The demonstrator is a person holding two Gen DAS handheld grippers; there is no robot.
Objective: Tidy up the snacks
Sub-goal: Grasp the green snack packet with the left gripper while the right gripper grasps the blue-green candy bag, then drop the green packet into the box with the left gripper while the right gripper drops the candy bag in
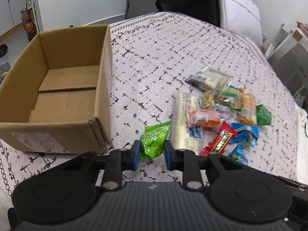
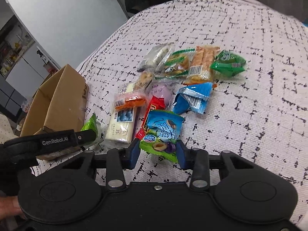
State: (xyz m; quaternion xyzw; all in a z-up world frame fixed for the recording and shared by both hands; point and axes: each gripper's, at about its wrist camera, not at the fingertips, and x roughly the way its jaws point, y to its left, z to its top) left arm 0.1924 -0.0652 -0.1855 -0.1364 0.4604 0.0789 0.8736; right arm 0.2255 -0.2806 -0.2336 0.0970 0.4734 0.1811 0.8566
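Snacks [image 2: 173, 80] mostly sit heaped on the bedspread [image 2: 250, 115], cardboard box [image 1: 57, 100] has nothing in it, so barely started; left gripper [image 1: 151, 150] pinches a green packet [image 1: 154, 140], right gripper [image 2: 158, 150] clamps a blue plum packet [image 2: 162, 132]

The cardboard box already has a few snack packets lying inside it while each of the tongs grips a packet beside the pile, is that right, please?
Not quite: the cardboard box is empty, as the left wrist view shows. The rest holds: the left tongs grip a green packet and the right tongs grip a blue plum packet, both beside the pile.
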